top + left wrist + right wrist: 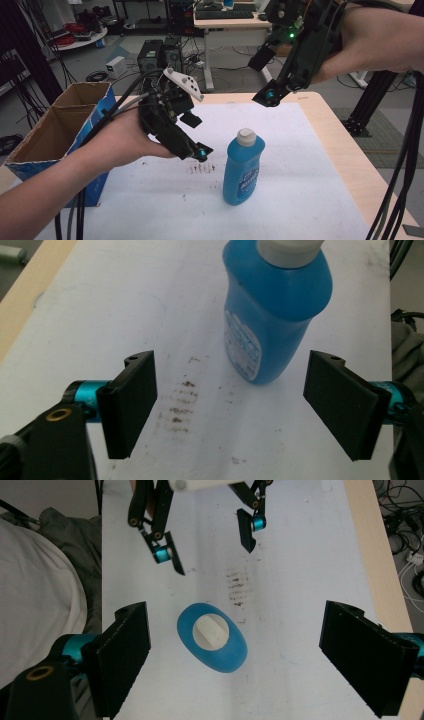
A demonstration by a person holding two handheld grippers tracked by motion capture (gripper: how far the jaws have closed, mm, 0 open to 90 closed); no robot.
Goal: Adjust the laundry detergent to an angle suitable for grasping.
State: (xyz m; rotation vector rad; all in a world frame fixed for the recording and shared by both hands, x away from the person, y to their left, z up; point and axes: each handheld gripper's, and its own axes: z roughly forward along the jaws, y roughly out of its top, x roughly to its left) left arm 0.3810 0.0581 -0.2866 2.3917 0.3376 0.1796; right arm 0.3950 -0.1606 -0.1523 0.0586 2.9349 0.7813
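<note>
A blue bottle [243, 172] with a white cap stands upright on the white sheet [300, 165] that covers the table. My left gripper [197, 135] hovers just left of it, open, angled down toward the sheet. In the left gripper view the bottle [272, 310] stands beyond the wide-apart jaws of the left gripper [237, 405], with nothing between them. My right gripper [265, 77] hangs high over the table's far side, open. Its view looks straight down on the bottle [235, 655], which lies between the open jaws of the right gripper [245, 665] but far below. The left gripper [212, 555] is beyond.
An open cardboard box [55, 130] with blue sides stands at the table's left edge. Brown smudges [202, 168] mark the sheet left of the bottle. Black cables [405, 165] hang at the right. The wooden table edge [345, 150] borders the sheet.
</note>
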